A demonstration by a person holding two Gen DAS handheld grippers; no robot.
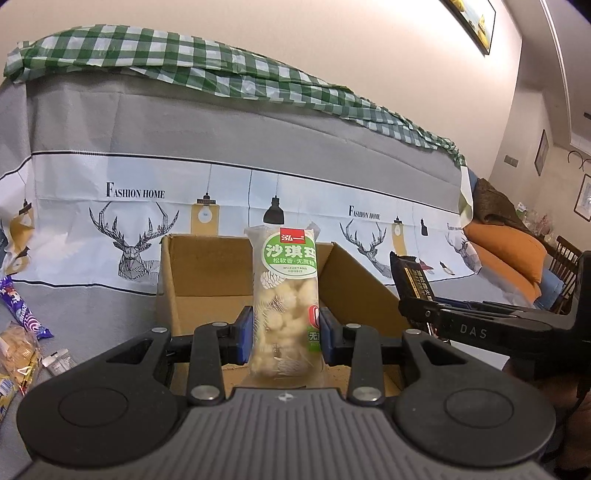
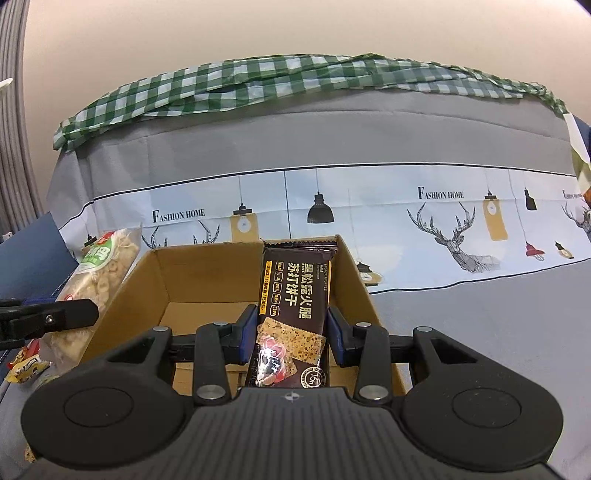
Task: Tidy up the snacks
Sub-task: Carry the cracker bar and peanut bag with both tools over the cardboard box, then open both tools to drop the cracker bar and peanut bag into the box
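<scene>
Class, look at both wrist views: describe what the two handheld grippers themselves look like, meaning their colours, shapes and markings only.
Both are alike: the left gripper and right gripper are matt black, with a ribbed grey plate, two round discs, angular linkage arms joined by silver rivets, and blue pads. Seen from the left wrist, the right one's side reads "DAS". No cables or sleeves show.

Bg: grey printed cloth w/ deer, hanging lamps & "Fashion Home" lettering (image 1: pixel 221 140), draped over sth bulky; green-and-white checked cloth (image 1: pixel 184 62) bunched along its top. Plain cream wall (image 1: pixel 332 44) behind w/ framed pics (image 1: pixel 476 22); orange cushions (image 1: pixel 513 254) & dark wooden chair (image 1: pixel 563 258) at right.
</scene>
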